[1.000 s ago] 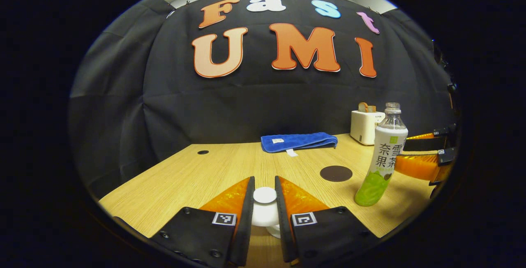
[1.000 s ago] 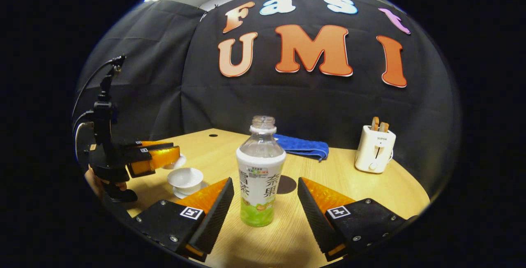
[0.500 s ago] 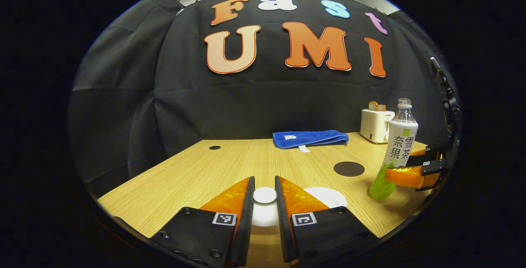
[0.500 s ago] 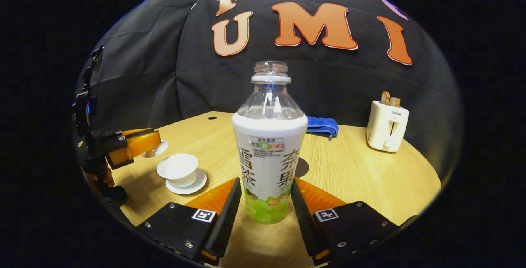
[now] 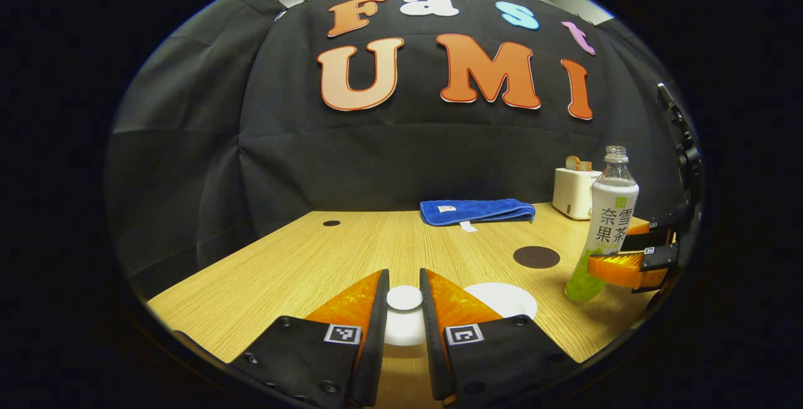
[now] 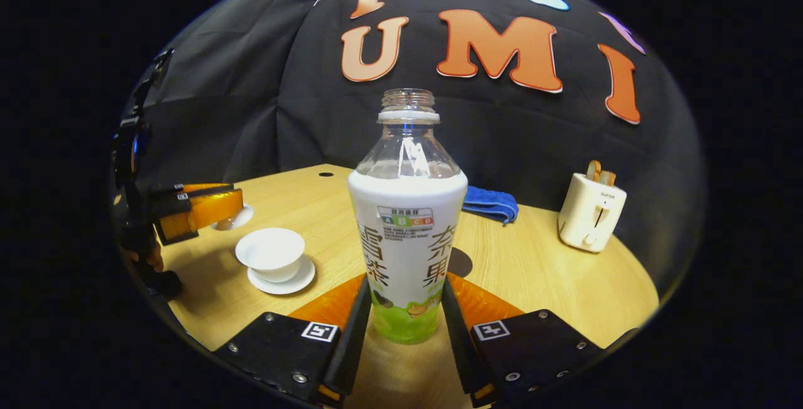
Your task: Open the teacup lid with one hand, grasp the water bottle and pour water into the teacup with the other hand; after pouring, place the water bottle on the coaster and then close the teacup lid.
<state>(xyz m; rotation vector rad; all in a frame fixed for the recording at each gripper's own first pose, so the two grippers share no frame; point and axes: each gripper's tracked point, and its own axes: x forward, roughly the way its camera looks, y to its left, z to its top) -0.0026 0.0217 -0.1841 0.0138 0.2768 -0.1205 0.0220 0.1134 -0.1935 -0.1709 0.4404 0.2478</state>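
Observation:
My left gripper [image 5: 404,280] is shut on the knob of the white teacup lid [image 5: 404,298] and holds it above the table, left of the open teacup [image 5: 502,299]. In the right gripper view the white teacup [image 6: 271,251] stands on its saucer [image 6: 283,282], with the left gripper [image 6: 213,208] and the lid [image 6: 233,219] just beyond it to the left. My right gripper [image 6: 405,286] is shut on the lower body of the uncapped water bottle [image 6: 408,227], which is upright. The dark round coaster [image 5: 536,257] lies behind the cup; the bottle half hides the coaster [image 6: 462,263].
A folded blue towel [image 5: 477,211] lies at the back of the wooden table [image 5: 301,271]. A white toaster [image 6: 590,211] with bread in its slots stands at the back right. A hand [image 6: 150,261] holds the left gripper's handle.
My right gripper moved up to the bottle and shut on its lower body. My left gripper carried the lid off to the left, and the open cup now shows beside it.

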